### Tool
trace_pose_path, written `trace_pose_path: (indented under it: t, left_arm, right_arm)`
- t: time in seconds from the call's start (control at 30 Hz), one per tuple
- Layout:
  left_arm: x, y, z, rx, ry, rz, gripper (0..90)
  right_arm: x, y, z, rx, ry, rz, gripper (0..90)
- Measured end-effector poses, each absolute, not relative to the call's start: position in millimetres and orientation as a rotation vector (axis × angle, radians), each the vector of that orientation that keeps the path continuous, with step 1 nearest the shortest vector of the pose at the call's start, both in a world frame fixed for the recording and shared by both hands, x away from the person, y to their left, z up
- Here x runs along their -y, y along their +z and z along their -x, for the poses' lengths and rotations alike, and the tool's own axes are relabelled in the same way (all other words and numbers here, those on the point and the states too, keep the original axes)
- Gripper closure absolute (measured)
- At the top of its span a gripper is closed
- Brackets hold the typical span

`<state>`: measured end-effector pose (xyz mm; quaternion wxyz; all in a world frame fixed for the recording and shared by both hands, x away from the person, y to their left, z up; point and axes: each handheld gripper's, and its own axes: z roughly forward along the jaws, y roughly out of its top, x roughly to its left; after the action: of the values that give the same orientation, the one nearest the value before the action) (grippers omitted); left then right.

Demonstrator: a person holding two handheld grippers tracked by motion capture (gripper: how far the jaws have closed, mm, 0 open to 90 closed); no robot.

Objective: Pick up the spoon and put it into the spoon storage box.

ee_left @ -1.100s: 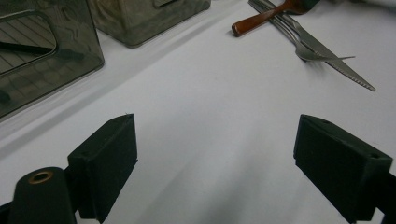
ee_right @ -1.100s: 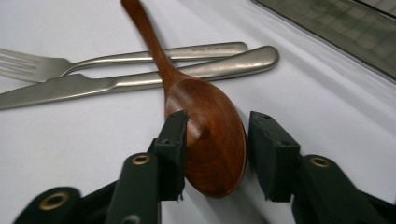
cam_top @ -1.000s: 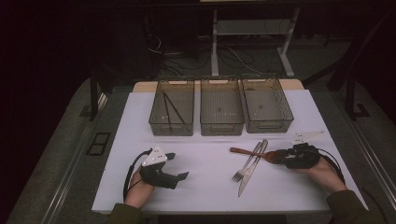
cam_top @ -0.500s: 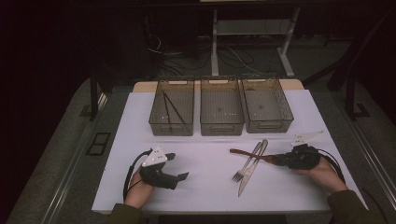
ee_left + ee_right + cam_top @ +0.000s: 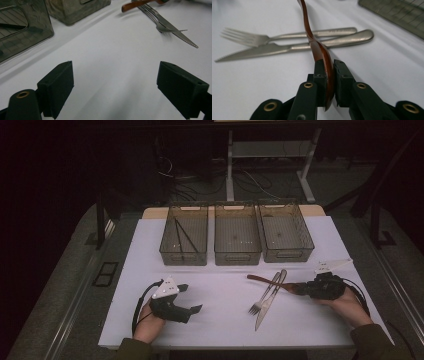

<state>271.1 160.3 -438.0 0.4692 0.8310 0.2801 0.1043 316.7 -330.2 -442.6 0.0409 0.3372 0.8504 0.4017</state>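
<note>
My right gripper is shut on the bowl end of a brown wooden spoon. The spoon's handle points left over a steel fork and a steel knife, which lie side by side on the white table. At the front left my left gripper rests open with nothing between its jaws. From the left gripper view the fork, the knife and the spoon lie far ahead.
Three clear bins stand in a row at the back: the left bin holds dark thin sticks; the middle bin and the right bin look bare. The table's front edge lies close to both hands.
The right gripper, with the spoon in it, has shifted very slightly to the right. The left gripper has not moved.
</note>
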Motion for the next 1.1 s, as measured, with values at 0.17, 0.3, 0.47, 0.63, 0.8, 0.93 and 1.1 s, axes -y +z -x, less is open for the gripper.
trace_pose_path:
  t: [0.17, 0.3, 0.47, 0.63, 0.8, 0.93, 1.1]
  left_arm:
    - [-160, -438, -271, -0.685, 0.254, -2.038, 13.3]
    - [-159, -438, -271, -0.685, 0.25, -2.037, 13.3]
    - [-159, -438, -271, -0.684, 0.251, -2.038, 13.2]
    - [-159, -439, -271, -0.683, 0.251, -2.04, 13.3]
    - [-159, -439, -272, -0.682, 0.248, -2.041, 13.3]
    - [-158, -439, -272, -0.679, 0.246, -2.043, 13.3]
    - [-159, -439, -272, -0.679, 0.247, -2.042, 13.3]
  right_arm:
    - [332, -434, -315, -2.545, 1.27, -1.022, 79.9]
    - [330, -429, -313, -2.535, 1.279, -1.002, 79.9]
    - [328, -423, -312, -2.516, 1.313, -1.005, 80.0]
    - [327, -414, -313, -2.485, 1.336, -1.014, 80.0]
    - [322, -408, -316, -2.457, 1.323, -1.024, 80.0]
    - [317, -403, -320, -2.445, 1.308, -1.038, 80.0]
    - [312, -398, -326, -2.428, 1.302, -1.058, 80.0]
